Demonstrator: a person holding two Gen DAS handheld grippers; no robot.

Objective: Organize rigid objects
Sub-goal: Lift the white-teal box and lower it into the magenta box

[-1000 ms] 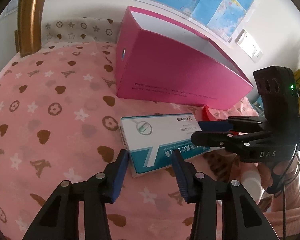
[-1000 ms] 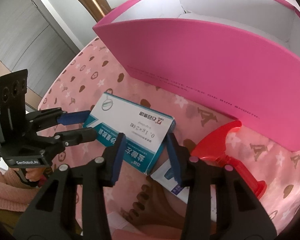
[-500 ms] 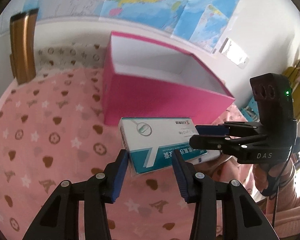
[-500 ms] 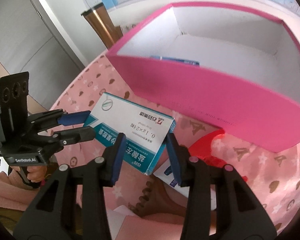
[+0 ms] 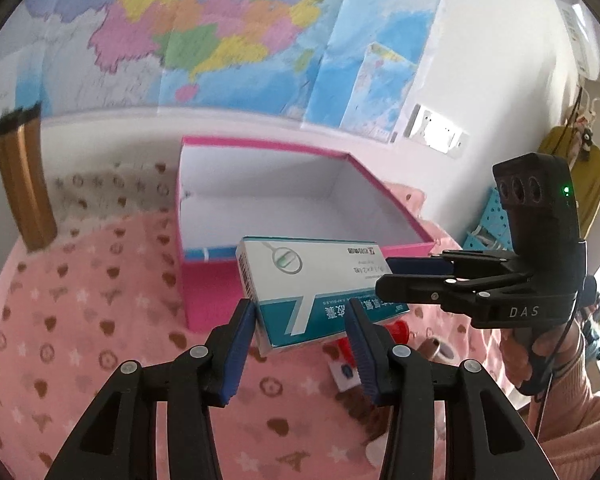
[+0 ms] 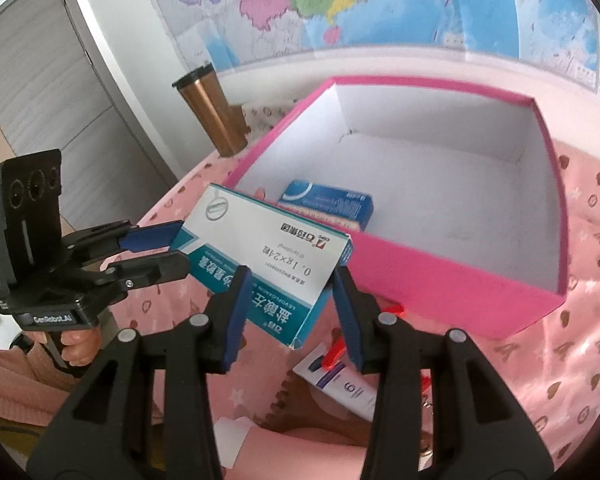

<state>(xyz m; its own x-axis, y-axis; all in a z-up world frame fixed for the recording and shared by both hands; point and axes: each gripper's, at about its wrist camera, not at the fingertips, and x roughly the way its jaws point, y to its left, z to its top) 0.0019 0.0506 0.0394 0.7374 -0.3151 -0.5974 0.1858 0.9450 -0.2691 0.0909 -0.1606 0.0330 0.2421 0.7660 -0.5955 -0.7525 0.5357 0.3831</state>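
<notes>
Medicine box (image 5: 320, 286), white and teal, held in the air above the pink cloth (image 5: 80, 340), just in front of the near wall of the pink bin (image 5: 300, 184). Both grippers grip it at once. Left gripper (image 5: 300, 330): blue pads on the two sides of one end of the box, clamped on it. Right gripper (image 6: 290, 300): pads on the two sides of the other end, clamped on it too. In the left view the right gripper comes in from the right, with a hand (image 5: 540, 356) on its handle; in the right view the left gripper comes in from the left. Box sits roughly level, printed face up, barcode on its short end toward the left wrist camera.

Bin is open-topped, white inside. One small blue box (image 6: 328, 204) lies on its floor near the front wall; the rest of the floor is bare.

Under the held box, on the cloth: a red object (image 5: 396, 328), partly hidden, kind not clear, and a white packet (image 6: 340, 384) with blue print.

Bronze tumbler (image 6: 212, 108) stands upright beyond the bin's left corner. Map (image 5: 220, 28) on the wall behind.
</notes>
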